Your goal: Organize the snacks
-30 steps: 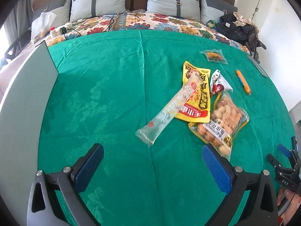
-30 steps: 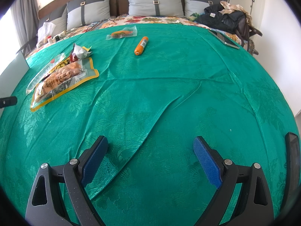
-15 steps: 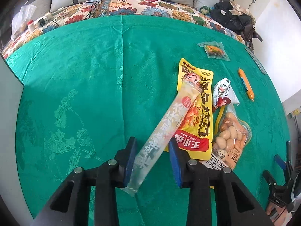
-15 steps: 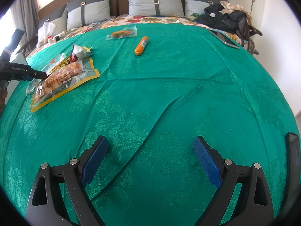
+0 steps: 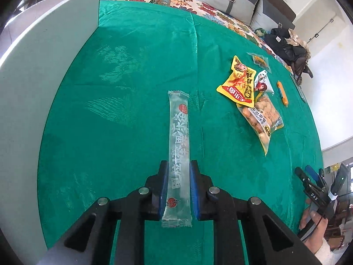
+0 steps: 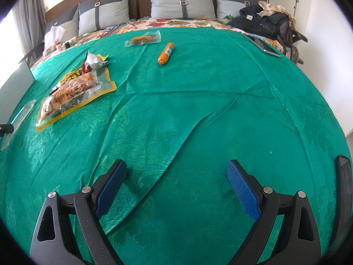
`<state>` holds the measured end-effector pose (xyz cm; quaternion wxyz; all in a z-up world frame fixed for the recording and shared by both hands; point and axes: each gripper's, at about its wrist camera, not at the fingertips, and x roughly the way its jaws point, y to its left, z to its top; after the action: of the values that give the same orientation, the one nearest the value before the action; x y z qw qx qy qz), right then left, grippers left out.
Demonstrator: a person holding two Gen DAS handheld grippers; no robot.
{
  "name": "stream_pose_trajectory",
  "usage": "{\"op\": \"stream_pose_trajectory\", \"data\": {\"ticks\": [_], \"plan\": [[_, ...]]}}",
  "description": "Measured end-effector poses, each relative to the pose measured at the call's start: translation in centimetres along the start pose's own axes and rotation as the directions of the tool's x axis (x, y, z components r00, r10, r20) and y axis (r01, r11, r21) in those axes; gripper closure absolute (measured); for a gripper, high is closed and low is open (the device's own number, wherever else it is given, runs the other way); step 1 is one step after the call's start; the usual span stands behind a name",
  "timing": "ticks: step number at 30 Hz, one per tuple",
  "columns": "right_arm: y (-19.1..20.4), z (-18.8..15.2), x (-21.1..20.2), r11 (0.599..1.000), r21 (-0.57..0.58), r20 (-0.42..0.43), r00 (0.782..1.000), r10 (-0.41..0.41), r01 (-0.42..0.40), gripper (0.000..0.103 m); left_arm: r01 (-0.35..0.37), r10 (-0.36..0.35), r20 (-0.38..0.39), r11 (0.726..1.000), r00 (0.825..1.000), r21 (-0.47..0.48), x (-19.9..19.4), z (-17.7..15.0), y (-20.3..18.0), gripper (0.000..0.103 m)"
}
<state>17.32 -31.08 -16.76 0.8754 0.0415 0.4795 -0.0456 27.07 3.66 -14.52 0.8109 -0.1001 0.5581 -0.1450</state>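
Note:
My left gripper (image 5: 178, 165) is shut on a long clear snack stick pack (image 5: 178, 137) and holds it above the green cloth, pointing toward the far side. A yellow snack bag (image 5: 239, 81), a small white packet (image 5: 262, 82), a peanut bag (image 5: 261, 116), an orange sausage (image 5: 282, 92) and a clear packet (image 5: 259, 60) lie to the right. My right gripper (image 6: 176, 176) is open and empty over bare cloth. In its view the peanut bag (image 6: 70, 92), the sausage (image 6: 166, 53) and the clear packet (image 6: 142, 39) lie far ahead to the left.
A grey-white box wall (image 5: 44, 84) stands along the left of the cloth. A tablet (image 6: 263, 47) and a dark bag (image 6: 264, 22) lie at the far right. Pillows (image 6: 181, 2) line the back. My right gripper also shows at the left wrist view's right edge (image 5: 313, 187).
My left gripper has closed on the clear stick pack, lifted it off the yellow bag and carried it left toward the grey box. The right gripper has not moved.

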Motion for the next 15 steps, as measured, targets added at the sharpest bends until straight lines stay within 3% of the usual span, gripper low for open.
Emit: {"op": "stream_pose_trajectory", "data": {"ticks": [2,5,6,7,8,13,15], "plan": [[0.0,0.0,0.0,1.000,0.000,0.000,1.000,0.000,0.000,0.008,-0.028,0.028,-0.005,0.999,1.000,0.019,0.4,-0.4,-0.2,0.084],[0.0,0.0,0.0,1.000,0.000,0.000,1.000,0.000,0.000,0.008,-0.055,0.054,0.034,0.998,0.998,0.038,0.9,-0.4,-0.6,0.070],[0.0,0.0,0.0,1.000,0.000,0.000,1.000,0.000,0.000,0.008,-0.055,0.052,0.050,0.997,0.997,0.053,1.0,-0.3,-0.8,0.052],[0.0,0.0,0.0,1.000,0.000,0.000,1.000,0.000,0.000,0.008,-0.080,0.076,0.058,0.995,0.995,0.064,1.3,-0.2,-1.1,0.025],[0.0,0.0,0.0,1.000,0.000,0.000,1.000,0.001,-0.001,0.008,-0.132,0.127,0.069,0.989,0.990,0.069,1.5,-0.1,-1.2,0.014],[0.0,0.0,0.0,1.000,0.000,0.000,1.000,0.001,-0.001,0.008,-0.302,0.284,0.148,0.946,0.947,0.118,2.9,-0.3,-1.1,0.002],[0.0,0.0,0.0,1.000,0.000,0.000,1.000,0.001,-0.001,0.008,-0.295,0.273,0.188,0.950,0.943,0.100,2.7,-0.7,-0.5,0.000]]}}
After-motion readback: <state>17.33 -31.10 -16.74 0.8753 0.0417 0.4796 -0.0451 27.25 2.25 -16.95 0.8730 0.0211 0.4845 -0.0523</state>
